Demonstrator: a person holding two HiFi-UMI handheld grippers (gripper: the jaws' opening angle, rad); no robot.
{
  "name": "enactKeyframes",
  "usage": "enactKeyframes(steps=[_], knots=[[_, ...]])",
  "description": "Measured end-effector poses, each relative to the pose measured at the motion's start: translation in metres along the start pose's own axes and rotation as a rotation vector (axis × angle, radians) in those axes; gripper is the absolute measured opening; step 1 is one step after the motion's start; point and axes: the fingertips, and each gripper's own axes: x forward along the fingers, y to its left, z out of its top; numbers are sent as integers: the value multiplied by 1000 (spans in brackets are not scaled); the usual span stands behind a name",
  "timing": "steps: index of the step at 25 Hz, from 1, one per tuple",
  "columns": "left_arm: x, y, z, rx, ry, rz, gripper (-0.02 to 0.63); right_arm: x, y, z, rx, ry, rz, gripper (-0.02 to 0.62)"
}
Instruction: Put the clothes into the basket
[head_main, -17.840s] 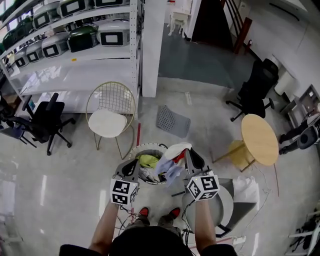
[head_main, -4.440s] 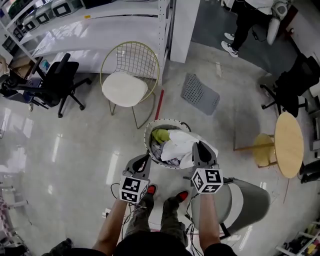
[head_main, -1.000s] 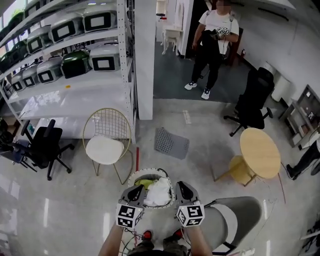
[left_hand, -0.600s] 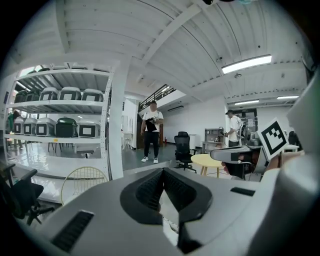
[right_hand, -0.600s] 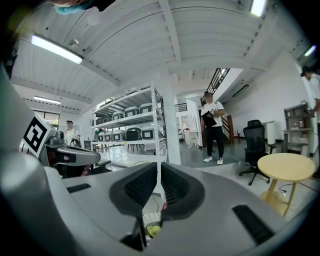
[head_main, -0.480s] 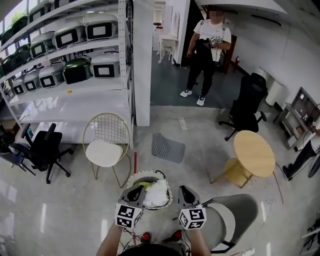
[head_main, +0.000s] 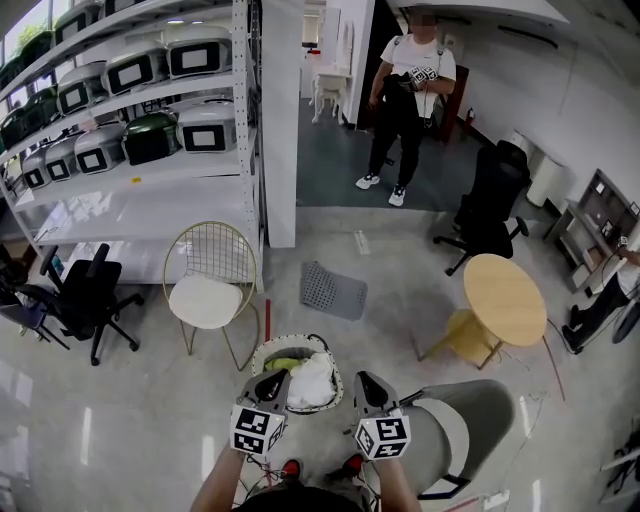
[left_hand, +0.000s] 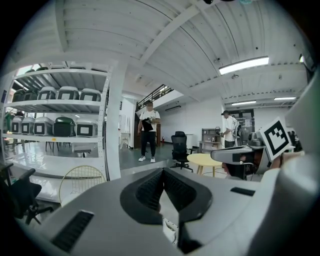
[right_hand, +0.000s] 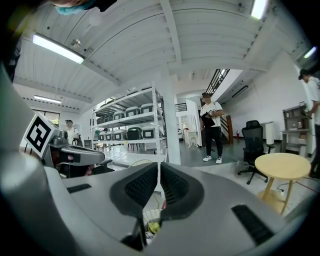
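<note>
The round white basket (head_main: 262, 352) stands on the floor just in front of the person. It holds a white cloth (head_main: 312, 380) on top and a yellow-green cloth (head_main: 283, 365) beside it. My left gripper (head_main: 275, 379) hovers over the basket's near left rim, shut and empty. My right gripper (head_main: 360, 379) hovers at the near right rim, also shut with nothing between the pads. In the left gripper view the left gripper (left_hand: 162, 173) has its pads meeting at the tip. Below the right gripper (right_hand: 159, 168) in its own view, a bit of the basket (right_hand: 151, 215) shows.
A gold wire chair (head_main: 212, 290) stands beyond the basket at left. A grey perforated panel (head_main: 335, 290) lies on the floor. A round wooden table (head_main: 505, 300) is at right and a grey chair (head_main: 450, 430) close by. A person (head_main: 405, 60) stands far ahead beside shelving (head_main: 150, 110).
The white cloth that my right gripper held above the basket earlier now lies in it. Both grippers are empty and have drawn back slightly from the basket over the last second.
</note>
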Motion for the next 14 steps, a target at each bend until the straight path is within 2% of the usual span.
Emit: enactKeyframes(steps=[14], knots=[[-4,8,-3,4,10,3,7,6,14,-7,0,11,20,40]])
